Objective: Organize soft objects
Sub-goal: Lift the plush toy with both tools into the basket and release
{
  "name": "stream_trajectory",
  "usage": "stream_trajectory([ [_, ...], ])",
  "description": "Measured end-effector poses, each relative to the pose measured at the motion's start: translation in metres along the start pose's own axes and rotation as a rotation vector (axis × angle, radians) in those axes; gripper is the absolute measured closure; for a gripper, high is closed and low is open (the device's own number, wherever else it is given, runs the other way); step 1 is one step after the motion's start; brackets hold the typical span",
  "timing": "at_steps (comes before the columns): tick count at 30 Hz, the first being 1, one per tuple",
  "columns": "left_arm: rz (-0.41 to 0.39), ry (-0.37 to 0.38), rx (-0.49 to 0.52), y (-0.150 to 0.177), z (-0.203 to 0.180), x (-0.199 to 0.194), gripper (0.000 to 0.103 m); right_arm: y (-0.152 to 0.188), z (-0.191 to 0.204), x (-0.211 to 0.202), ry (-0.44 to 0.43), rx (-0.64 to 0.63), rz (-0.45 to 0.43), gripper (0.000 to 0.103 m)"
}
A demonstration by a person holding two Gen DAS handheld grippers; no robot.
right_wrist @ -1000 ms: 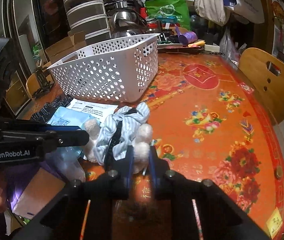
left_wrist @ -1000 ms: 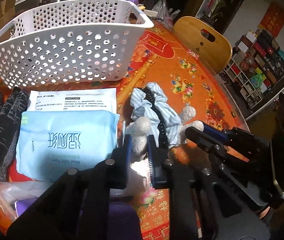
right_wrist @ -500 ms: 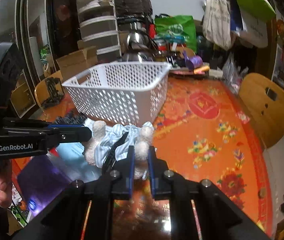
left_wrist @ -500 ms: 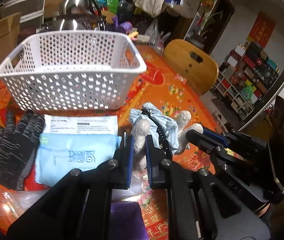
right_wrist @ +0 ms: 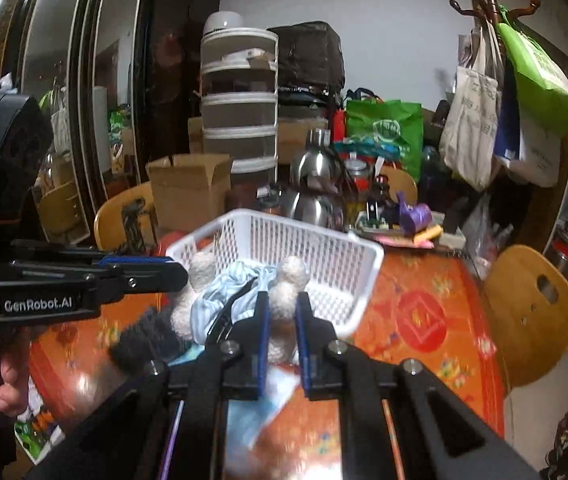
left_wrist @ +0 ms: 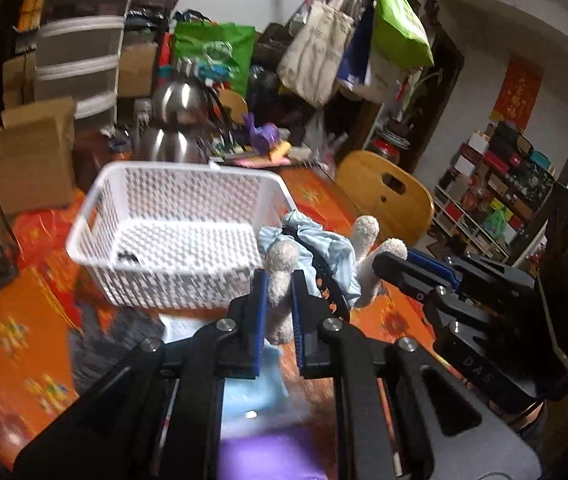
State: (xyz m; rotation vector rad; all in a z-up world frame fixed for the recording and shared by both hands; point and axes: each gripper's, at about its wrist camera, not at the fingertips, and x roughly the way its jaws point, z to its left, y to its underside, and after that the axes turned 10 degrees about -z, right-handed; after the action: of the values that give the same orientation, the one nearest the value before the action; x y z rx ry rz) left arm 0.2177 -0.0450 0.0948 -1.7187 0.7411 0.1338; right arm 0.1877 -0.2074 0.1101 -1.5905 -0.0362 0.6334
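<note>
Left gripper jaws nearly shut, pinching one cream fuzzy limb of the plush toy between the blue pads. Right gripper same, nearly closed on another cream limb of the same plush toy. Toy wears a light blue striped garment with a black strap across it; it hangs between both grippers, clear of the tabletop, in front of the near rim of the white perforated basket. In the left wrist view the right gripper comes in from the right, its tip at the toy's far limbs; in the right wrist view the left gripper comes in from the left, marked GenRobot.AI, a person's fingers below it. Basket sits on the orange floral tablecloth; one small dark item on its floor, cannot tell what. Under the toy on the table: dark knit gloves, a pale blue packet, white printed paper, all blurred. Behind the basket: steel kettle, cardboard box, green shopping bag, small purple item. Wooden chair at the right of the table; tote bags hang on a coat rack behind.
</note>
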Motion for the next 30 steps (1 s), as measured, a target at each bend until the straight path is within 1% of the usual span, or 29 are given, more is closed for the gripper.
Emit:
stream_trajectory([
  [4, -0.017, -0.04, 0.01, -0.036, 0.011, 0.004, 0.093, -0.024, -0.007, 0.036, -0.014, 0.029, 0.012, 0.092],
  [7, -0.016, -0.076, 0.009, -0.061, 0.025, 0.018, 0.093, -0.029, -0.01, 0.062, 0.007, 0.016, 0.032, 0.092],
  [10, 0.009, -0.11, 0.025, -0.075, 0.034, 0.043, 0.093, -0.029, -0.014, 0.094, 0.027, 0.007, 0.058, 0.092],
  [12, 0.026, -0.148, 0.043, -0.083, 0.043, 0.065, 0.093, -0.026, -0.018, 0.114, 0.034, 0.016, 0.079, 0.092],
  [14, 0.04, -0.174, 0.031, -0.084, 0.052, 0.086, 0.093, -0.021, -0.021, 0.131, 0.035, 0.023, 0.099, 0.093],
  [17, 0.067, -0.211, 0.009, -0.088, 0.071, 0.115, 0.093, -0.016, -0.02, 0.154, 0.056, -0.005, 0.115, 0.093],
  [22, 0.092, -0.239, 0.002, -0.079, 0.083, 0.151, 0.093, -0.005, -0.016, 0.173, 0.065, -0.045, 0.129, 0.093],
  [30, 0.108, -0.239, -0.024, -0.062, 0.097, 0.177, 0.092, 0.007, -0.029, 0.181, 0.044, 0.005, 0.131, 0.092],
])
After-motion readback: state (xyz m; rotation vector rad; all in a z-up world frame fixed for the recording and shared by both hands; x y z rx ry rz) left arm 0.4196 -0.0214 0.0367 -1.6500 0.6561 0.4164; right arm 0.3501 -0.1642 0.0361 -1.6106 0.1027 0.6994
